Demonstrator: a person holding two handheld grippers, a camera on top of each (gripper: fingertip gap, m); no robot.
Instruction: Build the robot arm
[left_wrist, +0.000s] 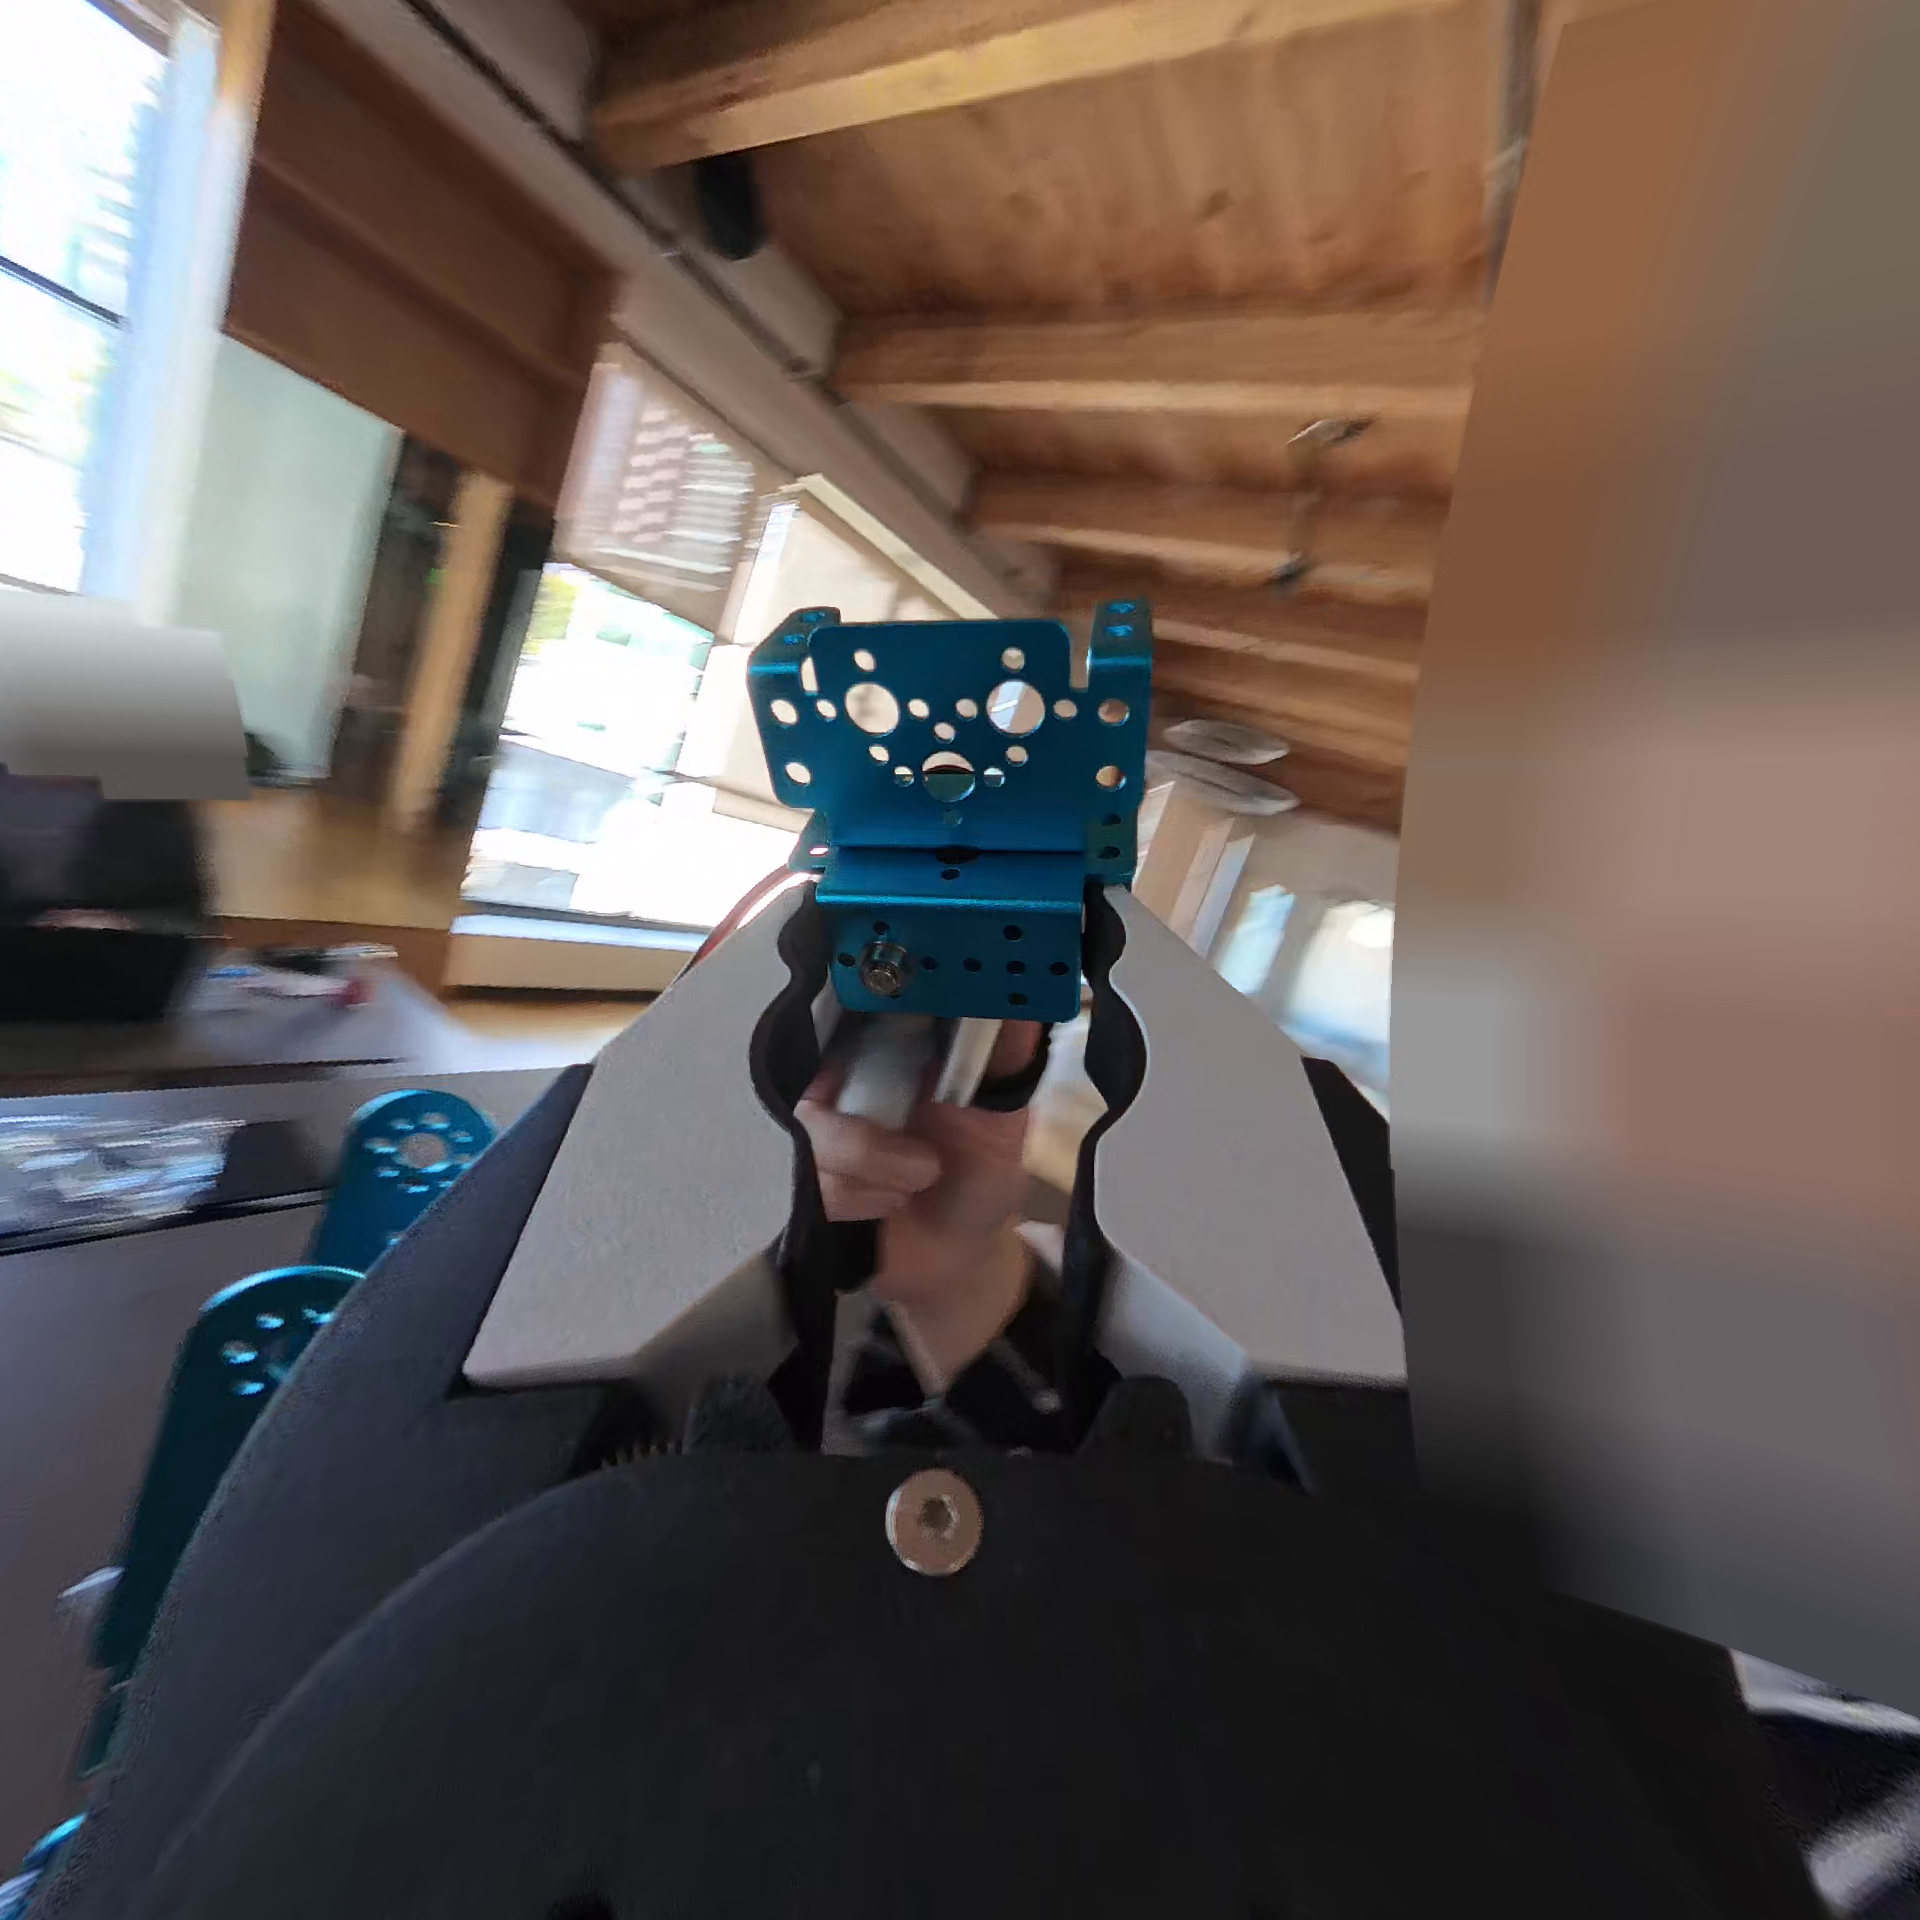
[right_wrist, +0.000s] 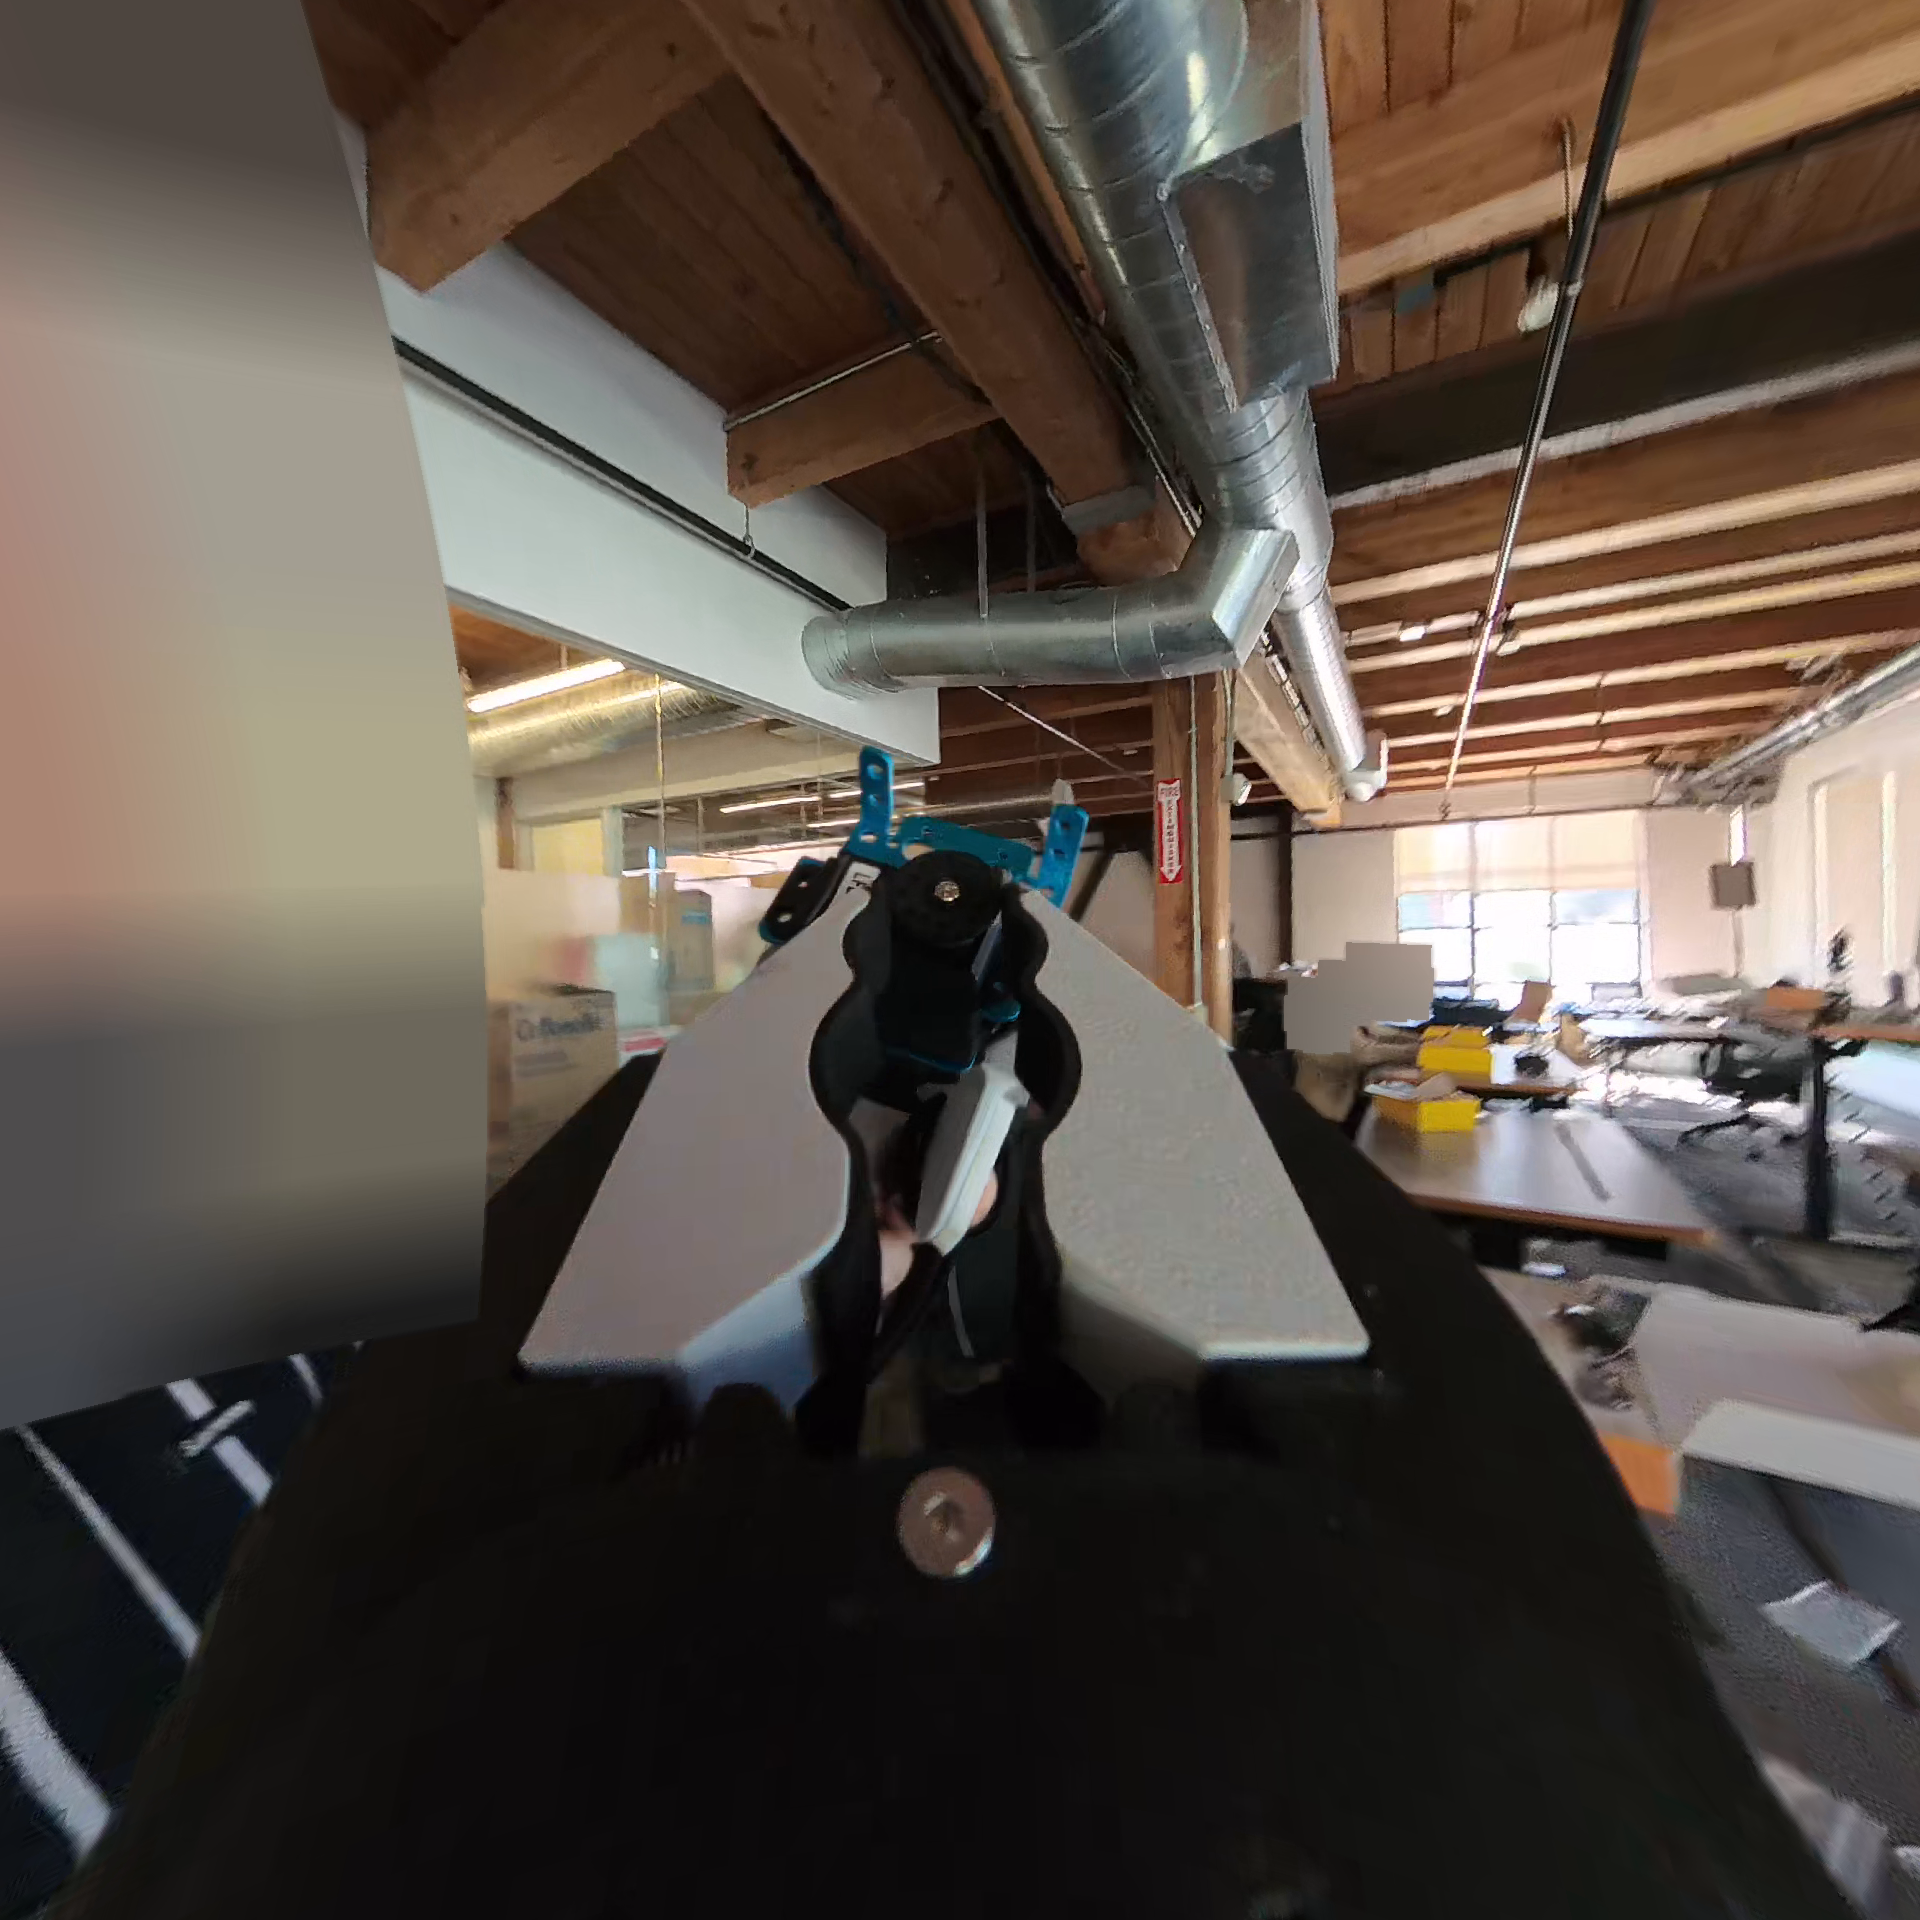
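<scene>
My left gripper (left_wrist: 956, 920) is shut on the lower block of a blue perforated metal bracket assembly (left_wrist: 945, 717) and holds it up in the air. Two blue perforated arms (left_wrist: 416, 1153) of the assembly hang at the lower left. Behind the jaws, a hand (left_wrist: 883, 1164) holds the other gripper's white handle. My right gripper (right_wrist: 945, 920) is shut on a black servo part (right_wrist: 930, 987) of the same assembly. Its blue brackets (right_wrist: 971, 836) stick out above the fingertips. The other gripper's white body (right_wrist: 971, 1138) shows between the fingers.
Both views tilt up at a wooden beam ceiling (right_wrist: 935, 260) with a silver duct (right_wrist: 1195, 312). Bright windows (left_wrist: 582, 727) are on the left. Tables (right_wrist: 1538, 1174) with yellow bins (right_wrist: 1439, 1112) stand at the right, and a cardboard box (right_wrist: 561, 1049) at the left.
</scene>
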